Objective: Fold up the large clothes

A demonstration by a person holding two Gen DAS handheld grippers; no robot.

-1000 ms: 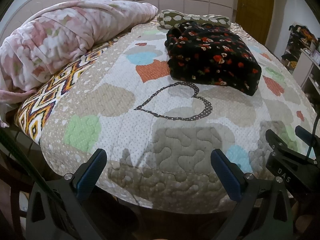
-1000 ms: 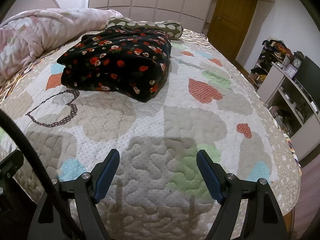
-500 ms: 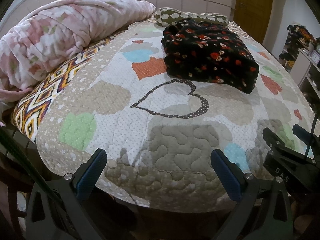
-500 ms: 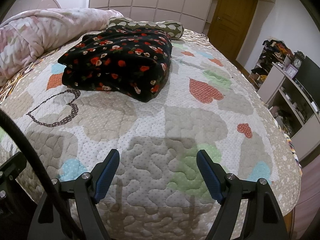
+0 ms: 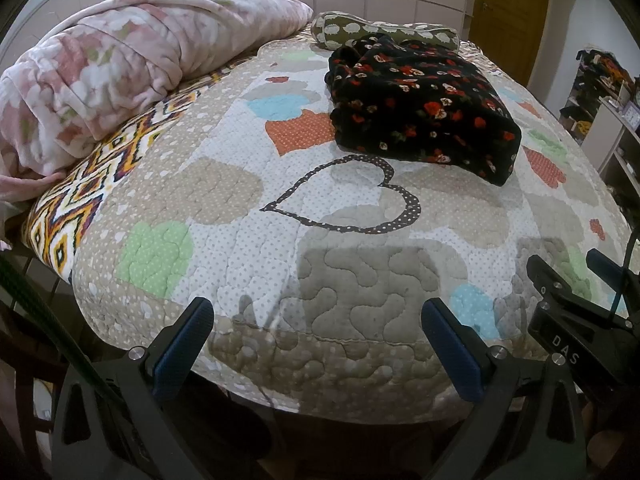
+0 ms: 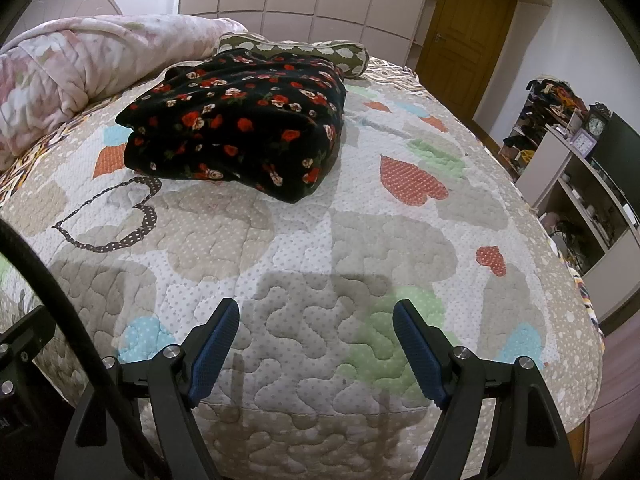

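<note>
Jaws of the left gripper (image 5: 318,344) spread wide, nothing between the blue pads; jaws of the right gripper (image 6: 316,346) likewise spread wide and empty, both poised above the near edge of the quilt (image 6: 360,248) without touching it.

Compared with a second ago: no real change. Same tilt down toward the bed, same jaw spacing, only a slight drift in the left view's framing. Garment unmoved.

Black floral garment (image 5: 420,108) lying well away from both grippers, far up the quilt — already a compact, squared bundle with its edges turned under, its far end just beside the green patterned pillow (image 5: 360,32). Pink blanket (image 5: 132,64) heaped along the left side, apart from the bundle.

Judgement: folding apparently complete, or paused between folds; no grasp in progress.
</note>
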